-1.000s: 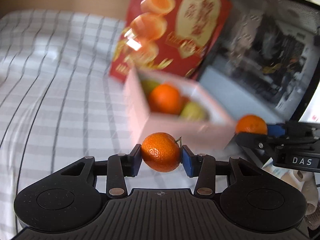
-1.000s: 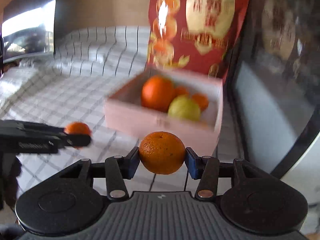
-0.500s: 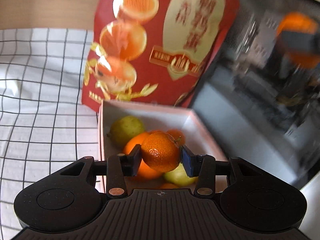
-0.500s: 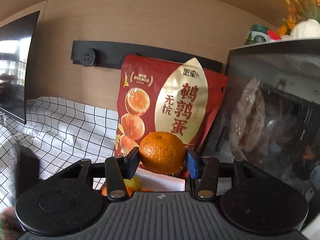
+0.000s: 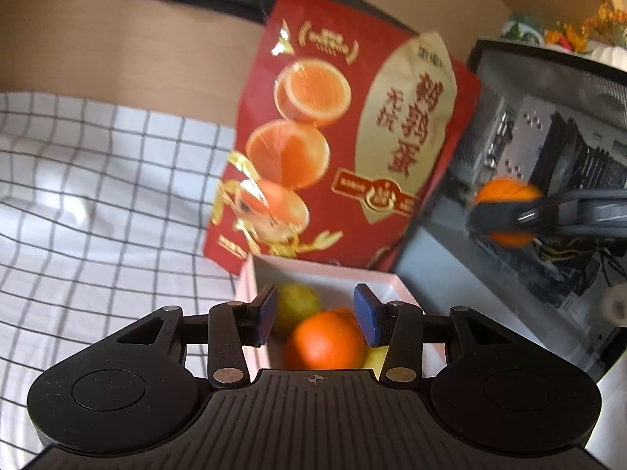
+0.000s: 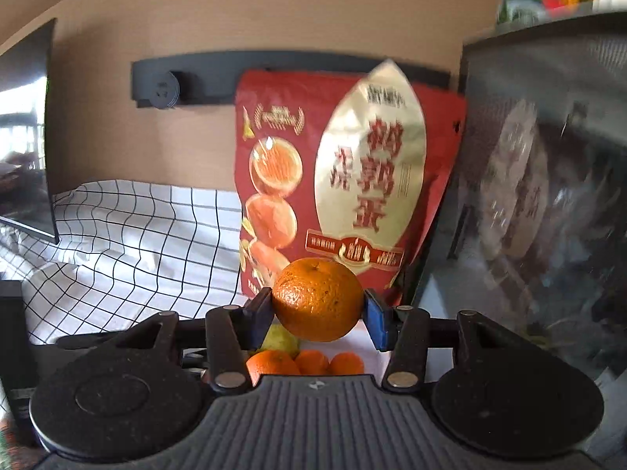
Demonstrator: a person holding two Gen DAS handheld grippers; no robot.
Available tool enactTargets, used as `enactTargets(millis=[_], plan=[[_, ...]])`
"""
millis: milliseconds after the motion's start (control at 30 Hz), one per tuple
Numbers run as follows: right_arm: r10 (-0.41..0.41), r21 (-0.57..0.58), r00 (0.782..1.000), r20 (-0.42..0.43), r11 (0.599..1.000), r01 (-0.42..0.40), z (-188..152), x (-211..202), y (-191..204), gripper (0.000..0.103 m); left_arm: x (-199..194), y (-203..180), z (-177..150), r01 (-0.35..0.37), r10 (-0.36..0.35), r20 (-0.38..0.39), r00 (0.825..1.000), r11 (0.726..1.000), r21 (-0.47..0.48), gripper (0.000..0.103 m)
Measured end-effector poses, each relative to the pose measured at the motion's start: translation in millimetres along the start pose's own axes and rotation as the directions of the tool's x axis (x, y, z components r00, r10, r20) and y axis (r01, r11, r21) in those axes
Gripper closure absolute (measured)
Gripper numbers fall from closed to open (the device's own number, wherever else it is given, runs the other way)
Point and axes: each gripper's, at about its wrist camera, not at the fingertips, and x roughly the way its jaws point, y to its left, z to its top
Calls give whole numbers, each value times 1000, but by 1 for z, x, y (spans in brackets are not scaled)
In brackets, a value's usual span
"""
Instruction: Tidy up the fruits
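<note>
Left tongs gape empty above the pink box; right tongs clamp an orange, held level.

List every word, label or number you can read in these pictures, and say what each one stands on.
"鹌鹑蛋": large red characters on the gold panel of the red snack bag.
"无抗": smaller characters beside them on the same panel.
Too blurred to read: the bag's top brand line, the emblem at its upper left, and the banner near its bottom.
Nothing readable elsewhere.
</note>
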Motion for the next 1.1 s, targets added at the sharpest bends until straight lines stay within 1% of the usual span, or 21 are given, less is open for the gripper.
enactTargets(millis=[133, 200, 233, 267, 300, 333, 367, 467, 567, 633, 700, 733, 800, 867, 900, 933, 967, 1000, 1067, 1100], plan=[[34, 99, 997, -71, 995, -27, -4, 44, -12, 54, -4, 4, -3, -15, 15, 18, 1000, 999, 31, 55], [74, 153, 993, -95, 986, -59, -10, 68, -18, 54, -3, 7, -8, -19, 18, 11, 1000, 999, 36, 55], [92, 180, 990, -107, 981, -72, -13, 79, -21, 52, -3, 8, -10, -19, 19, 5, 1000, 999, 37, 55], [106, 206, 987, -117, 975, -80, -17, 92, -23, 47, -5, 11, -14, -21, 21, -2, 1000, 999, 37, 55], [105, 225, 987, -123, 971, -75, -21, 101, -24, 37, -8, 15, -18, -29, 29, -9, 1000, 999, 37, 55], [97, 237, 987, -125, 969, -66, -24, 107, -26, 33, -12, 18, -23, -37, 37, -14, 999, 999, 37, 55], [93, 249, 988, -126, 967, -59, -29, 110, -27, 33, -17, 21, -28, -41, 42, -23, 999, 998, 37, 55], [113, 262, 984, -134, 962, -75, -43, 106, -29, 33, -32, 29, -48, -50, 54, -73, 996, 997, 55, 55], [118, 202, 985, -123, 975, -92, -66, 81, -17, 31, -46, 33, -70, -119, 131, -103, 986, 986, 113, 55], [140, 162, 981, -134, 980, -117, -89, 61, -8, 26, -55, 32, -85, -153, 170, -107, 980, 976, 153, 55], [161, 132, 976, -144, 981, -143, -115, 44, -1, 22, -61, 33, -98, -164, 185, -118, 976, 972, 167, 55], [157, 106, 976, -152, 984, -142, -131, 37, 4, 18, -61, 32, -103, -167, 189, -128, 974, 972, 165, 55], [110, 43, 983, -148, 994, -105, -156, 29, 15, 16, -56, 31, -113, -163, 187, -158, 970, 975, 154, 55], [82, -5, 979, -185, 996, -84, -178, 36, 24, 16, -48, 27, -120, -169, 198, -181, 963, 972, 162, 55], [84, -7, 973, -215, 996, -87, -185, 43, 26, 16, -46, 23, -123, -184, 215, -163, 963, 966, 183, 54], [91, 7, 965, -245, 996, -92, -189, 51, 26, 13, -42, 20, -125, -199, 232, -158, 960, 960, 200, 54], [97, 26, 964, -248, 995, -94, -191, 57, 25, 12, -40, 16, -126, -211, 245, -150, 958, 954, 211, 53], [87, 39, 969, -232, 996, -80, -191, 59, 24, 12, -38, 13, -126, -222, 257, -148, 955, 950, 217, 53], [63, 41, 972, -228, 998, -55, -190, 66, 23, 7, -34, 10, -126, -232, 265, -147, 953, 950, 209, 51], [54, 49, 971, -233, 998, -44, -190, 69, 22, 1, -32, 9, -125, -239, 270, -145, 952, 950, 200, 50]])
